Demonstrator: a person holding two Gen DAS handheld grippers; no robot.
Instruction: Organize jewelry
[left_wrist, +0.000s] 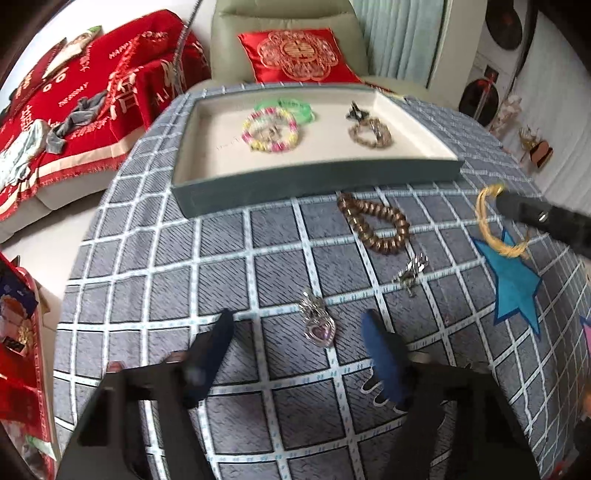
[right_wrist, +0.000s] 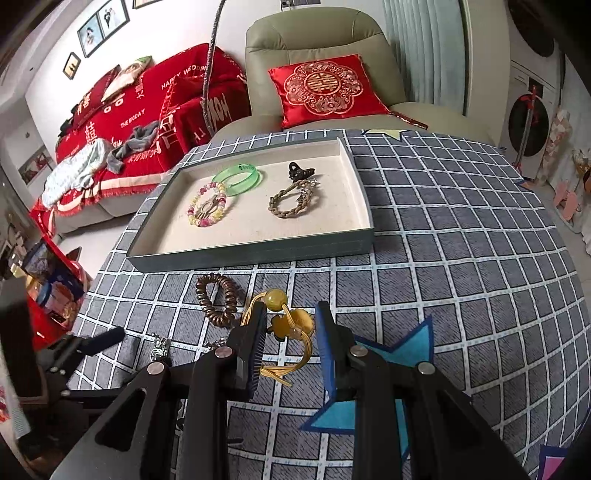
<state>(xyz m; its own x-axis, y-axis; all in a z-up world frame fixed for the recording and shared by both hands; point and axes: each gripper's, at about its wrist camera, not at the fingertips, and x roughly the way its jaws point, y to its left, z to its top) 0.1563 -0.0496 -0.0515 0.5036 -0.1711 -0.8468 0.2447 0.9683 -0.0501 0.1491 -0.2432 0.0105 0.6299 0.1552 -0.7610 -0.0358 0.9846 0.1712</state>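
Partly, right tongs hide yellow cord bracelet.

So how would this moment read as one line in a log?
left gripper: open over heart pendant | right gripper: open around yellow bracelet | tray: four pieces

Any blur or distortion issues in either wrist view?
Left wrist: motion blur smears the tray and pastel bead bracelet; heart pendant is sharper. Right wrist: crisp, yellow cord bracelet clear. Both: fisheye bends the tablecloth grid, with dark corners.
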